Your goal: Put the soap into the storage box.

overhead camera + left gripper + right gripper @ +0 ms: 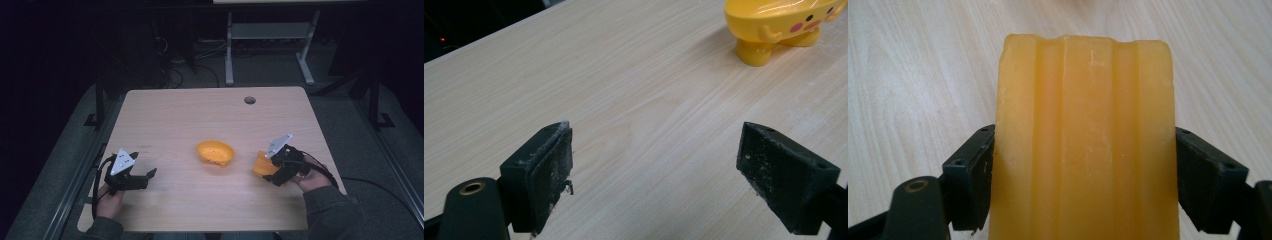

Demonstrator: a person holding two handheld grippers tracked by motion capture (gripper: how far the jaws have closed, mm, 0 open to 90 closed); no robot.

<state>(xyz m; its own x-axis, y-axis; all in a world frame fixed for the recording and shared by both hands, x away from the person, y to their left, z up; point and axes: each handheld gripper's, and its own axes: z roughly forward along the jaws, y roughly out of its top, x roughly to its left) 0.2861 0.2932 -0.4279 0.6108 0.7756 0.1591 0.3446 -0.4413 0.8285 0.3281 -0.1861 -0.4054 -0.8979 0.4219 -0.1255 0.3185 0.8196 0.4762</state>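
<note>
Right gripper [268,171] clamped on a ridged orange soap bar [1085,140], jaws pressed to both long sides. Bar's long axis in line with the jaws, free end aimed toward the yellow bowl [215,152] mid-table. Left gripper [654,170] spread wide, holding nothing. Pale wood-grain table [200,115]; dim room, grey floor [350,115] around.
</note>
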